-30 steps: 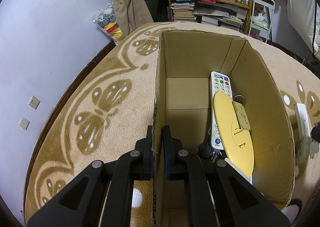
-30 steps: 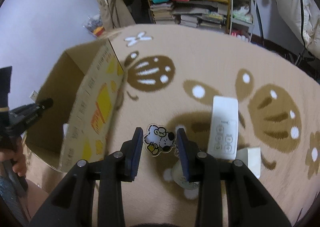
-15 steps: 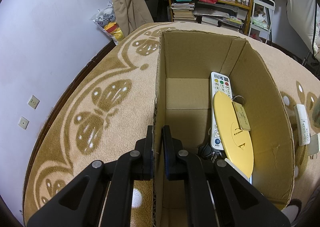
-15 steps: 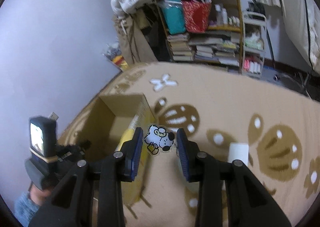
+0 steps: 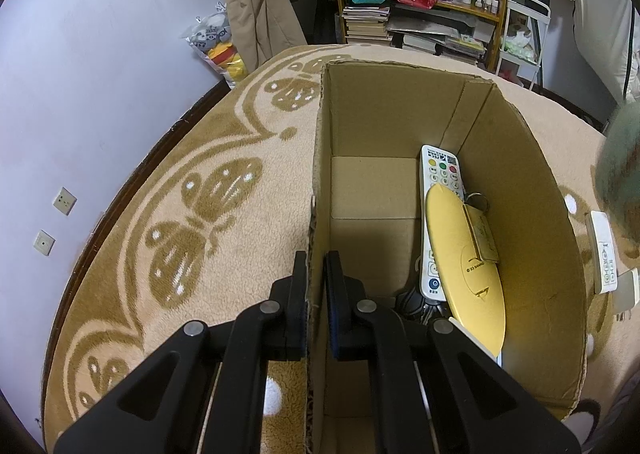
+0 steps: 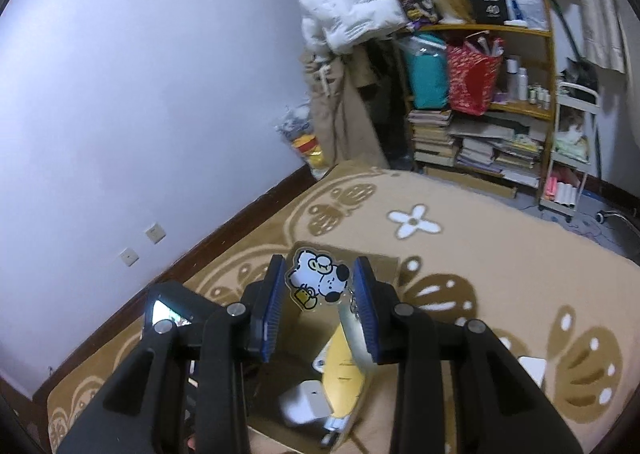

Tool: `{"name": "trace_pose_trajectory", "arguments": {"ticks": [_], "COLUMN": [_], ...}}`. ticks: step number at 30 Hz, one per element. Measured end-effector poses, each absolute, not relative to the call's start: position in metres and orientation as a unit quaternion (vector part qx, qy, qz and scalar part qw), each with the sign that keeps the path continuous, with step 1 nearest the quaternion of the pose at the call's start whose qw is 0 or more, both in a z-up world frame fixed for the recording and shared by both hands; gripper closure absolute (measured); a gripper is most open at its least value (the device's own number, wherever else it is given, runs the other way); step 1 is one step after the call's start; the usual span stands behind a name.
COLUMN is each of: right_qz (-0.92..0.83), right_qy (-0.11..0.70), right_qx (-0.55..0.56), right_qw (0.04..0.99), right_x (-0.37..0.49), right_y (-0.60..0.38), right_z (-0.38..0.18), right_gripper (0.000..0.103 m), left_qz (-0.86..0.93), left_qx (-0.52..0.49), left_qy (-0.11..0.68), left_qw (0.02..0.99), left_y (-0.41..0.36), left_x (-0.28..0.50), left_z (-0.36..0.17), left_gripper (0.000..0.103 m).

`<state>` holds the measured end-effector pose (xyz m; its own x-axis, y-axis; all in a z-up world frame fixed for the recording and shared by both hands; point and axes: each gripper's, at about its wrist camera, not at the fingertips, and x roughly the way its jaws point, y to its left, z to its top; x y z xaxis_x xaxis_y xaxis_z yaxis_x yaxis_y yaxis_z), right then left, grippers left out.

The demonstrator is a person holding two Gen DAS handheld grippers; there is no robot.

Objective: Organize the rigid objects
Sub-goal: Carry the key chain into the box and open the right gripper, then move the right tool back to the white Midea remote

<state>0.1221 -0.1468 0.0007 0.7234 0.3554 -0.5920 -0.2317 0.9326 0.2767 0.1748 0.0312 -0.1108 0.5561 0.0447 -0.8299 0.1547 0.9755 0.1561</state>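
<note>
My left gripper [image 5: 316, 278] is shut on the left wall of an open cardboard box [image 5: 320, 173] standing on the carpet. Inside the box lie a white remote control [image 5: 440, 177], a yellow disc [image 5: 464, 262] with a small brown tag on it, and some dark items near the front. My right gripper [image 6: 320, 286] is shut on a clear acrylic cartoon-dog keychain [image 6: 318, 280] and holds it above the box [image 6: 380, 266]. The yellow disc [image 6: 344, 370] and a white object [image 6: 308, 406] show below the keychain.
A white remote [image 5: 604, 246] and a white charger [image 5: 626, 290] lie on the patterned carpet [image 5: 224, 193] right of the box. A cluttered bookshelf [image 6: 480, 125], hanging coats and a purple wall stand beyond the carpet. A blurred green shape [image 5: 620, 157] is at the right edge.
My right gripper has lifted the keychain off the carpet and carried it left to above the box. My left gripper has stayed clamped on the box wall.
</note>
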Motion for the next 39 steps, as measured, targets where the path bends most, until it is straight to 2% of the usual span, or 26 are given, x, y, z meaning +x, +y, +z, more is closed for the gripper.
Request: {"name": "trace_pose_trajectory", "arguments": {"ticks": [8, 9, 10, 20, 23, 25, 27, 32, 37, 39], "right_qz": [0.166, 0.168, 0.167, 0.149, 0.131, 0.110, 0.086, 0.028, -0.013, -0.023], "right_qy": [0.382, 0.386, 0.390, 0.395, 0.404, 0.408, 0.416, 0.452, 0.459, 0.461], "right_qx": [0.105, 0.105, 0.103, 0.088, 0.087, 0.090, 0.088, 0.091, 0.104, 0.097], "right_qw": [0.903, 0.901, 0.899, 0.902, 0.901, 0.902, 0.901, 0.887, 0.882, 0.882], "right_x": [0.121, 0.121, 0.121, 0.119, 0.118, 0.116, 0.114, 0.113, 0.112, 0.112], "right_y": [-0.145, -0.144, -0.143, -0.146, -0.160, -0.174, -0.187, -0.216, -0.247, -0.256], "right_z": [-0.040, -0.043, -0.046, -0.049, -0.056, -0.063, -0.070, -0.091, -0.104, -0.107], "right_gripper": [0.066, 0.068, 0.082, 0.081, 0.072, 0.053, 0.045, 0.033, 0.016, 0.015], "left_qz": [-0.031, -0.032, -0.031, -0.031, -0.031, -0.031, -0.031, -0.031, -0.032, -0.031], "left_qx": [0.105, 0.104, 0.105, 0.104, 0.104, 0.104, 0.104, 0.104, 0.104, 0.104], "left_qy": [0.470, 0.470, 0.470, 0.470, 0.471, 0.471, 0.471, 0.471, 0.470, 0.471], "left_qw": [0.876, 0.876, 0.876, 0.876, 0.876, 0.876, 0.876, 0.876, 0.876, 0.876], "left_y": [0.030, 0.031, 0.031, 0.023, 0.025, 0.024, 0.026, 0.026, 0.027, 0.027], "left_x": [0.175, 0.175, 0.175, 0.175, 0.175, 0.175, 0.175, 0.175, 0.175, 0.175], "left_z": [-0.111, -0.111, -0.111, -0.114, -0.114, -0.114, -0.114, -0.114, -0.114, -0.114], "left_gripper": [0.095, 0.095, 0.095, 0.095, 0.095, 0.095, 0.095, 0.095, 0.095, 0.095]}}
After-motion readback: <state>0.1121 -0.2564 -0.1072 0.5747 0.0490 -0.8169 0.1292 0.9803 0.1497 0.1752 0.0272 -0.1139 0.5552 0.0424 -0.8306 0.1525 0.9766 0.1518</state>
